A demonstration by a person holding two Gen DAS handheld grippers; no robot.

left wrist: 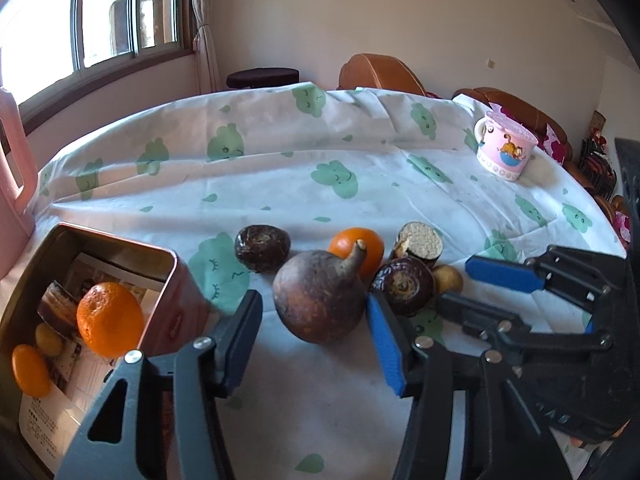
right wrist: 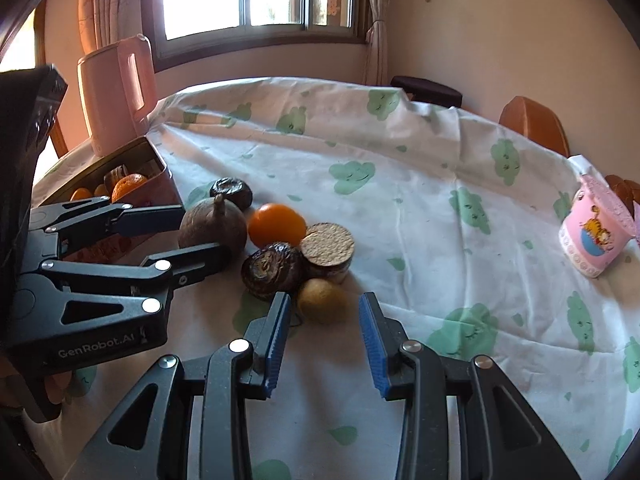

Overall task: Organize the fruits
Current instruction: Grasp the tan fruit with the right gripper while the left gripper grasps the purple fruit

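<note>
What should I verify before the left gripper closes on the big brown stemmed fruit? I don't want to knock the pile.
1. Left gripper open: ok.
2. Big brown stemmed fruit sits between its jaws: ok.
3. Neighbours clear of the jaws: not ok, the dark round fruit sits beside the right jaw.
4. Tin box has room: ok, part of its floor is bare.
5. Right gripper out of the way: ok, open before the small yellow fruit.
</note>
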